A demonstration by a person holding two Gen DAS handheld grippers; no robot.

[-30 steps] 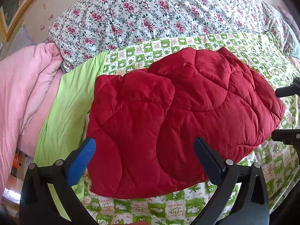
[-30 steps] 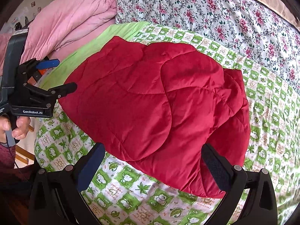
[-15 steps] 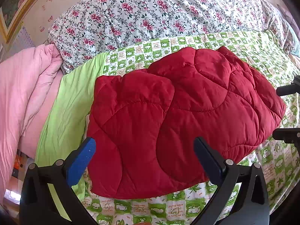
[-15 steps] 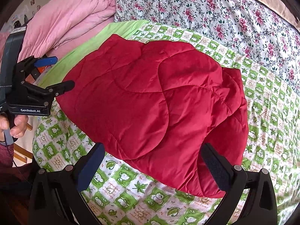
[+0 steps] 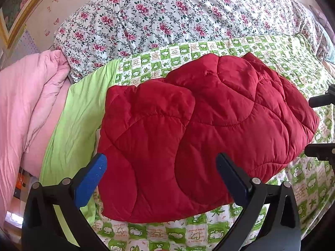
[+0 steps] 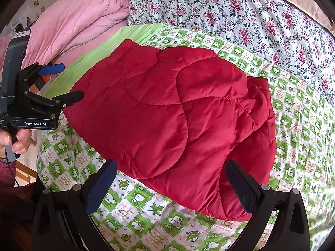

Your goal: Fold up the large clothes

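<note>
A red quilted jacket (image 5: pixel 199 129) lies folded into a compact bundle on the green patterned bed sheet (image 5: pixel 188 50); it also shows in the right wrist view (image 6: pixel 171 121). My left gripper (image 5: pixel 161 165) is open and empty, held just above the jacket's near edge; it shows from the side in the right wrist view (image 6: pixel 71 83). My right gripper (image 6: pixel 169 171) is open and empty over the jacket's near right corner. Its two fingertips (image 5: pixel 318 101) show at the right edge of the left wrist view.
A floral quilt (image 5: pixel 167 16) is bunched along the far side of the bed. A pink quilt (image 5: pixel 25 104) is piled at the left end, next to a plain light-green sheet edge (image 5: pixel 77 121). The bed's edge runs along the near side.
Both grippers have drifted slightly nearer the jacket. The jacket has not moved, and both grippers stay open.
</note>
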